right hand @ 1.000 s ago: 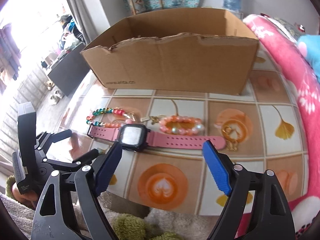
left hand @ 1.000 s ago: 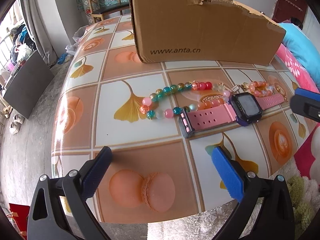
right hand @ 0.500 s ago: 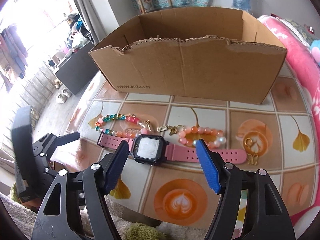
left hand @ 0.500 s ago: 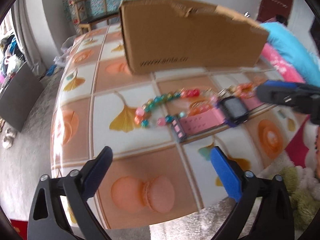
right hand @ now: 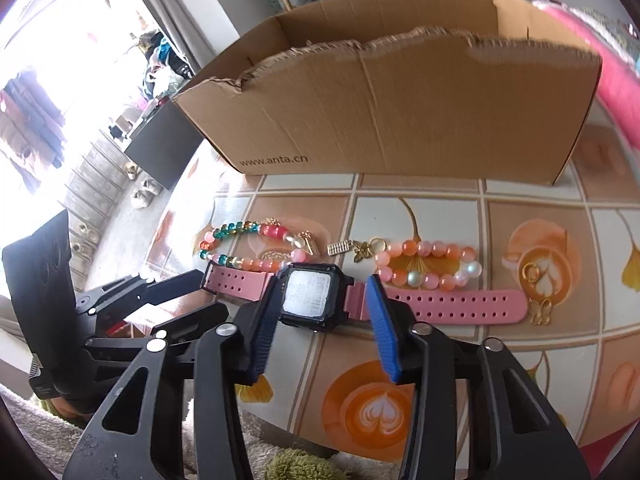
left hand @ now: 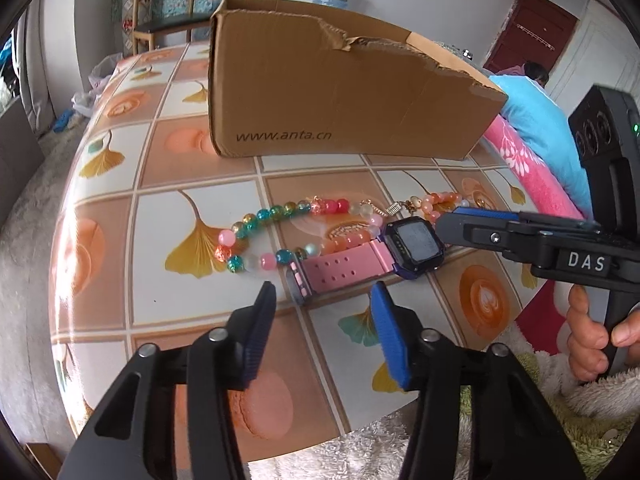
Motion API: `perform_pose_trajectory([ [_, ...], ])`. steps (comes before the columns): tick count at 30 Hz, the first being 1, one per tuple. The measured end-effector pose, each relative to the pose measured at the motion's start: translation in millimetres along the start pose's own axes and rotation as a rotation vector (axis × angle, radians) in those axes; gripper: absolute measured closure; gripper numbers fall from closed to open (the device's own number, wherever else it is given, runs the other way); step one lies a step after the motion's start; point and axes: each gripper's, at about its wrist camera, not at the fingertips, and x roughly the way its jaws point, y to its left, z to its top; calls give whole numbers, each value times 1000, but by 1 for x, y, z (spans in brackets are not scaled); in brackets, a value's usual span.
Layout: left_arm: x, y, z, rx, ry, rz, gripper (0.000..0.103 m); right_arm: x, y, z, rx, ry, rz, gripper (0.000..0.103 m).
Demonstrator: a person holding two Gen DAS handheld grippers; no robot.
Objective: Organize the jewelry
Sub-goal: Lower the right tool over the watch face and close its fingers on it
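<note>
Beyond both tongs, the cardboard box [right hand: 400, 92] stood open-topped at the far side of the counter [left hand: 168, 308], the likely place for the jewelry. Between the box and the tongs lay the pink watch [right hand: 308, 296], flat, its long axis running across the line the tongs pointed along. The right tongs [right hand: 320, 308] were the nearer: their jaws had just been closing and stood at a middling gap on either side of the watch face, the left pad just beside the case, with no clear squeeze visible. The left tongs [left hand: 324, 308] had also been closing, to a middling gap, and hung just short of the buckle end of the strap with nothing between the jaws. Just past the watch lay 2 bead bracelets, a multicoloured one [right hand: 244, 246] ahead-left of the right tongs and a peach one [right hand: 428, 264] ahead-right. Smallest, some gold rings [right hand: 536, 276] sat by the far strap tip, well right.
</note>
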Motion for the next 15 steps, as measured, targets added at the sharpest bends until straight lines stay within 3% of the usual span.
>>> perform_pose_trajectory([
  [6,1,9,1,-60,1,-30,63,4,-16,-1,68,31,46,71],
  [15,3,3,2,-54,13,-79,65,-3,-26,-2,86,33,71,72],
])
